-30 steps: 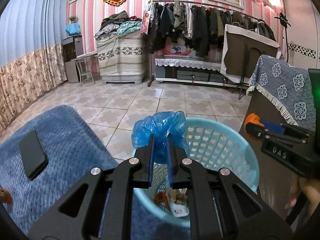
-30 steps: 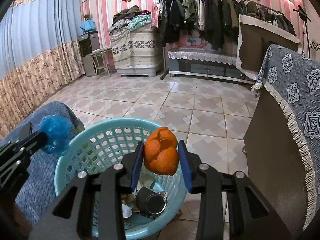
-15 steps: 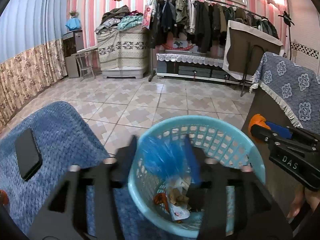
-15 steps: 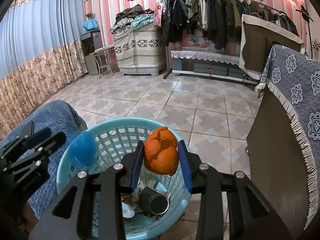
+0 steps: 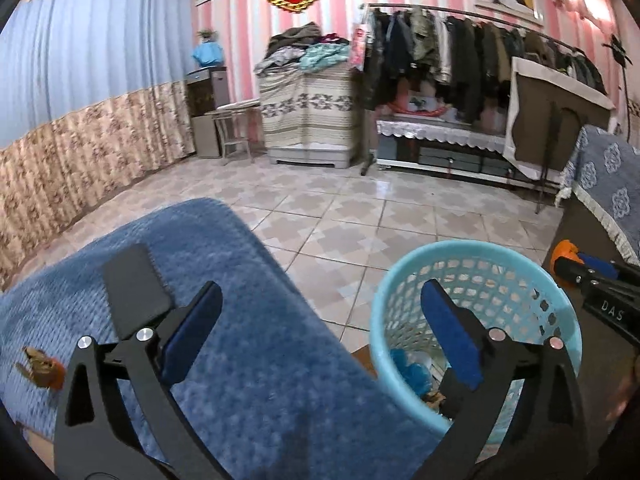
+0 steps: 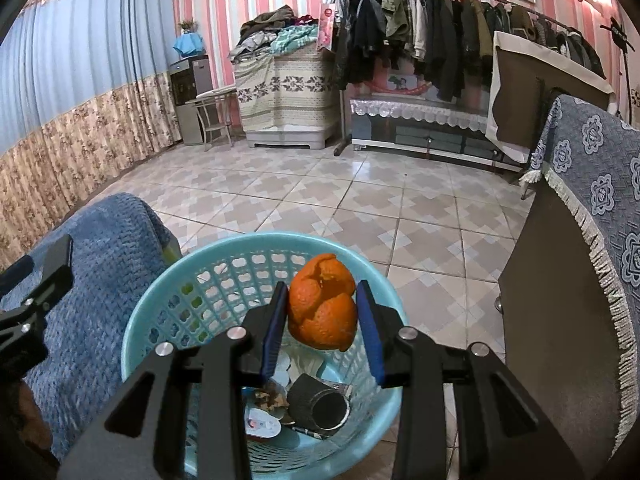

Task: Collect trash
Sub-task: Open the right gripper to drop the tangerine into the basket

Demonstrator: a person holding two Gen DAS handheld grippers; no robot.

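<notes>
The left tongs [image 5: 320, 320] now stand spread wide and empty; the crumpled blue plastic bag [image 5: 408, 366] they pinched a second ago has dropped into the light-blue laundry-style basket [image 6: 160, 312], so that piece is collected. The right tongs [image 6: 322, 316] pinch an orange peel [image 6: 322, 304] directly above the basket, ready to drop. On the blue blanket [image 5: 248, 360] lie a black phone [image 5: 134, 290] and another scrap [image 5: 42, 368], likely next; nothing blocks it.
</notes>
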